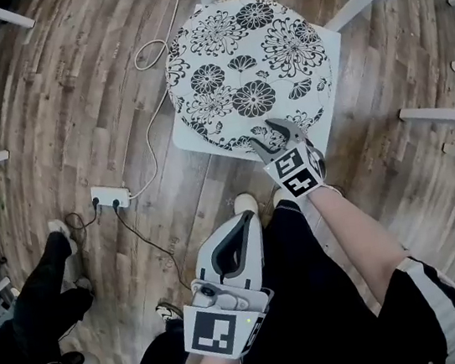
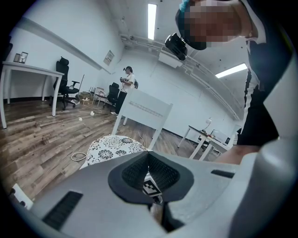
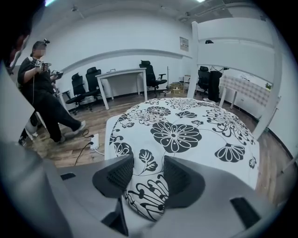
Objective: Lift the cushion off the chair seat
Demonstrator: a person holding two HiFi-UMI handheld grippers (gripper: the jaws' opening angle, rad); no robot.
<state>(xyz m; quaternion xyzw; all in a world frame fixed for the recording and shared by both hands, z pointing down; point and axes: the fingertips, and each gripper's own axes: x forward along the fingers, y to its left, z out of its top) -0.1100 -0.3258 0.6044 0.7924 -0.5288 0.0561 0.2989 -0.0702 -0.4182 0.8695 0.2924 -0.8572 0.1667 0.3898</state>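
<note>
Right gripper (image 3: 148, 175): straddles the rim of the floral round cushion (image 1: 249, 68) at the near edge of the chair seat (image 1: 331, 41), jaws wide, pads not visibly clamping; apparently placed for an edge grip. Cushion: lies flat on the seat. Left gripper (image 1: 242, 220): hangs off the chair, jaws together, empty, clear of the work.

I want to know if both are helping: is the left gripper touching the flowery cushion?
No, in the head view the left gripper hangs by the person's legs, well apart from the cushion.
</note>
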